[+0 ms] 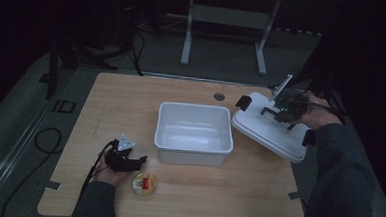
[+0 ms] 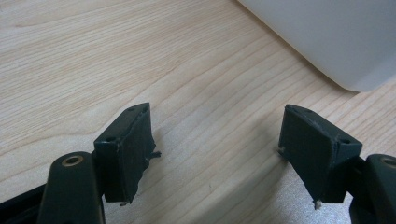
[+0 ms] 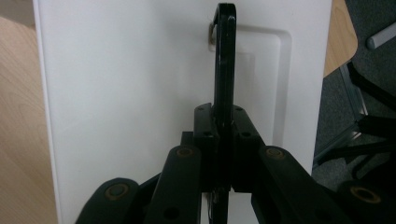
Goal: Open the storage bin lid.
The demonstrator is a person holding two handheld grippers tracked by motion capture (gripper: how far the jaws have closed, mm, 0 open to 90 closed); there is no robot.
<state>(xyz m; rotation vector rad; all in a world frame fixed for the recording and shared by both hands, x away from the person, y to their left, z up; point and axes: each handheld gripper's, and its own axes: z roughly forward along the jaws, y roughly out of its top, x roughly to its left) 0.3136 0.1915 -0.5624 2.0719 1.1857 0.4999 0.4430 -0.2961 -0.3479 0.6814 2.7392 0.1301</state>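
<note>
The right tool [image 1: 281,113] is seen in the high view at about 2 o'clock on the bench [image 1: 131,100], carried by a hand [image 1: 316,112] whose sleeved forearm rises from the lower right edge. The tool is laid over the white lid [image 1: 260,129] and is aimed toward the bench's left. In the right gripper view its jaws are closed tight on the lid's black handle [image 3: 225,56], which stands on edge between them and runs straight away from the camera.

The lid is held tilted, its left end lower and close beside the right wall of the white bin [image 1: 193,133], its right end reaching the bench's right edge. Its long axis runs roughly from 10 o'clock to 4 o'clock in the high view. Black clips are seen at its far-left corner and near-right end.

The left tool [image 1: 137,161] is rested low at about 8 o'clock on the bench, pointed toward 3 o'clock, with the hand [image 1: 106,173] beneath it and the forearm entering from the bottom edge. In the left gripper view its jaws are spread wide with bare wood between them; nothing is gripped. A corner of the bin is seen at 1 o'clock in that view.

A small round container [image 1: 144,184] with a red and yellow label lies just at 5 o'clock from the left tool. Its writing cannot be read.
</note>
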